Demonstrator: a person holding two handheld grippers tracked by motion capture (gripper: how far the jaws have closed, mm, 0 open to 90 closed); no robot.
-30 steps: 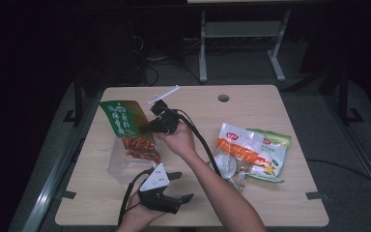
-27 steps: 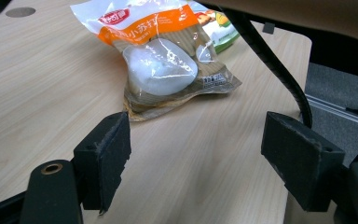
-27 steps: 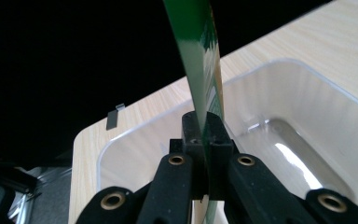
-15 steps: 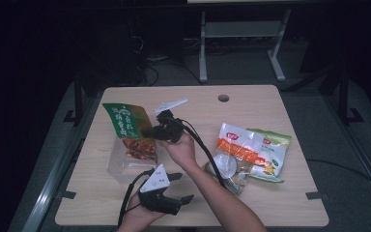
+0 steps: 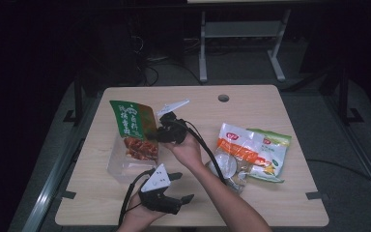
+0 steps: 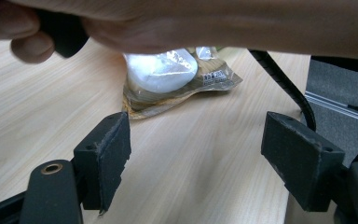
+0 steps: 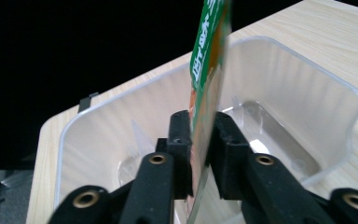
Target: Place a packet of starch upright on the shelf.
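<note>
While the right gripper (image 7: 199, 135) has just been easing its jaws apart, the green snack packet (image 5: 134, 126) between them hangs over the clear tub (image 5: 121, 164); better to lower it inside before letting go fully. Left gripper (image 5: 176, 186) waits wide open and empty near the tub. Packet lettering is unreadable

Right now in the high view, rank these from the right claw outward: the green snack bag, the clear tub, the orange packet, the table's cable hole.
1. Green snack bag, between its jaws.
2. Clear tub, just below.
3. Orange packet and cable hole, both off to the right: too close to call.
</note>
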